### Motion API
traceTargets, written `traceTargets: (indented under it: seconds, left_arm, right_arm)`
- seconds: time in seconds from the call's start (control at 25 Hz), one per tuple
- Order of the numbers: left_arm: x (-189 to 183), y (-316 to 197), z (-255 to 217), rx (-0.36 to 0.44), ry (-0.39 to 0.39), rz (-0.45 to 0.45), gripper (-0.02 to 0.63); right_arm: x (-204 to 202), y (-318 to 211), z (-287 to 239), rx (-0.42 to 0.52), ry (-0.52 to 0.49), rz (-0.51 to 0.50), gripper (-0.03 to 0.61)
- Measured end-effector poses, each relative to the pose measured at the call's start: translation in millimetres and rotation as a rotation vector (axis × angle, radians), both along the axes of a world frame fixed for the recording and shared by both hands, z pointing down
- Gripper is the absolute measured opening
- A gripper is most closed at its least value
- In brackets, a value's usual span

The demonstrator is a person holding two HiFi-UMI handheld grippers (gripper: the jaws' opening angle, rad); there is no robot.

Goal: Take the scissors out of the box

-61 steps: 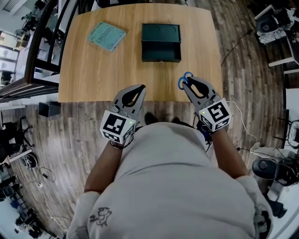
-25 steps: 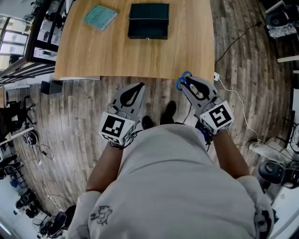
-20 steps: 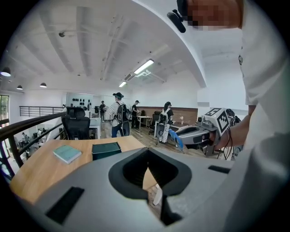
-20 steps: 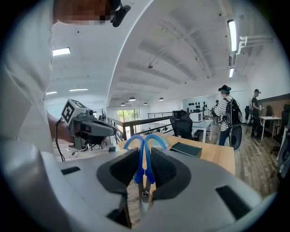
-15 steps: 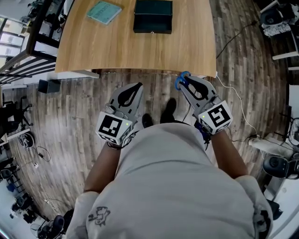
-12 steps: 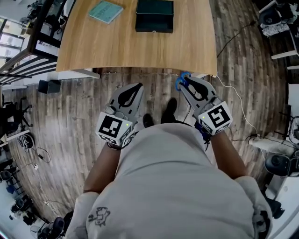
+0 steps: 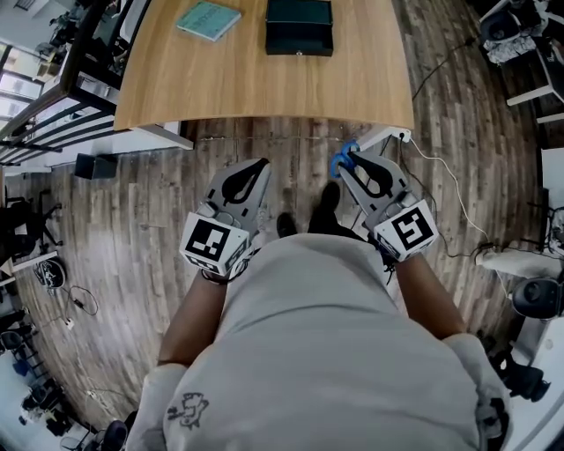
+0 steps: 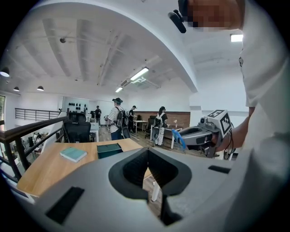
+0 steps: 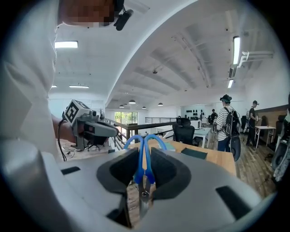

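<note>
Blue-handled scissors (image 7: 341, 158) are clamped between the jaws of my right gripper (image 7: 351, 164), handles sticking out past the tips. In the right gripper view the scissors (image 9: 144, 158) stand upright in the right gripper (image 9: 144, 152). My left gripper (image 7: 258, 167) is shut with nothing in it; its jaws (image 8: 147, 153) meet. Both grippers hang over the wooden floor, well short of the table (image 7: 264, 84). The dark green box (image 7: 300, 26) sits at the table's far side, also seen as the box (image 8: 108, 149) in the left gripper view.
A teal book (image 7: 208, 19) lies left of the box. A white power strip (image 7: 394, 135) and cables run over the floor at the right. Railing and chairs stand at the left, desks and chairs at the right. Several people (image 8: 117, 118) stand beyond the table.
The table has slid up and away in the head view as the person backed off from it. Both grippers went along, the right still holding the scissors.
</note>
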State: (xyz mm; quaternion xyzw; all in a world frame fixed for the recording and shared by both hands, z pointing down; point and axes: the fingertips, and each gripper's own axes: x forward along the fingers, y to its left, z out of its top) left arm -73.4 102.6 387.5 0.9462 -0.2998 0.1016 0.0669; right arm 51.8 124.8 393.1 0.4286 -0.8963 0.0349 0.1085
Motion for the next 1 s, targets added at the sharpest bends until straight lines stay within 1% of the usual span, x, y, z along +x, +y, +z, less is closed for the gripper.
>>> traceTargets:
  seconds: [0.4,0.76,1.0]
  left_arm:
    - [-27,33,-6,0.023,0.009,0.017,0.005]
    - [-35,37,-13,0.040,0.031,0.031,0.005]
    - [-39,33,-17,0.051,0.044,0.033,0.006]
  right_arm:
    - [-26,40,-11,0.043,-0.002,0.026,0.094]
    - [-33,51,-14,0.043,-0.033,0.060,0.094]
    - [-33,49,-17,0.052,-0.019,0.074,0.094]
